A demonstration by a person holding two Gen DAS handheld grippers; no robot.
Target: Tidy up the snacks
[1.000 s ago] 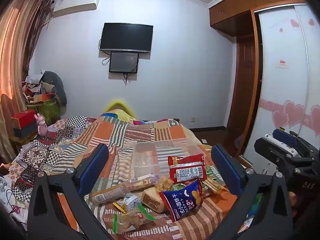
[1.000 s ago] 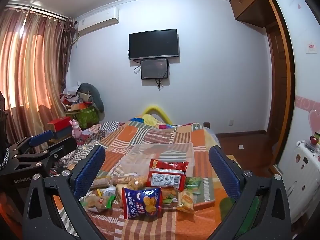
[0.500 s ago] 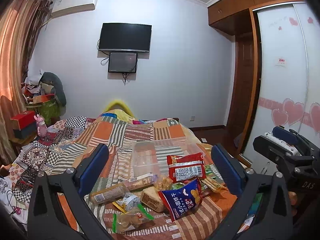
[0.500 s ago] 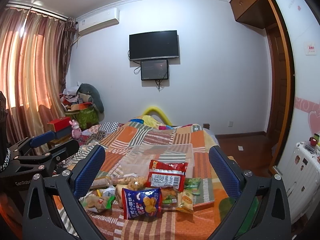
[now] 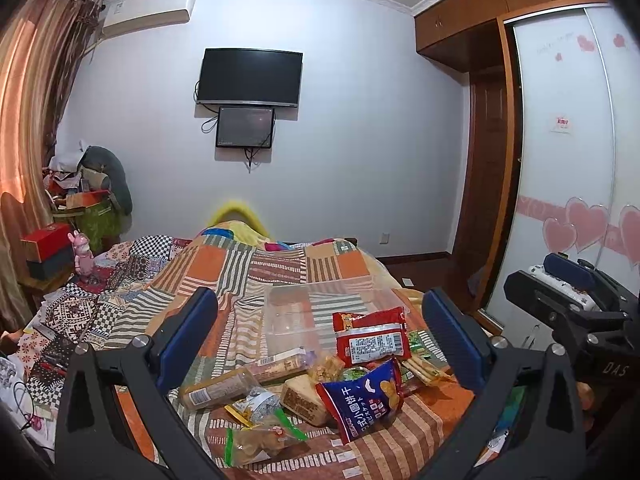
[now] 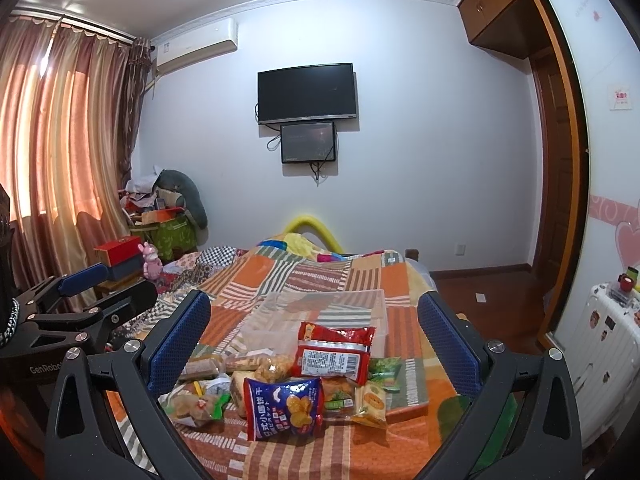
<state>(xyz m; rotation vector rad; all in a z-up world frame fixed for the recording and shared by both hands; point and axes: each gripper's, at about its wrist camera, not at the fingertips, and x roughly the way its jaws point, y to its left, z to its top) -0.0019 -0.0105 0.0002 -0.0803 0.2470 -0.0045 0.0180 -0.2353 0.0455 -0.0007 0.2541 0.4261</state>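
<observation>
Almost nothing has changed over the last second; both tongs, the left tongs (image 5: 320, 340) and right tongs (image 6: 314, 340), still hover released above the bed (image 6: 404, 308); the snacks (image 6: 280, 380) stay piled before the clear box (image 6: 320, 312), so sorting has not begun.

TV (image 6: 307, 92) at 12 o'clock, small screen (image 6: 308, 142) just below; curtains (image 6: 60, 128) at 9; AC unit (image 6: 196, 46) at 11.
</observation>
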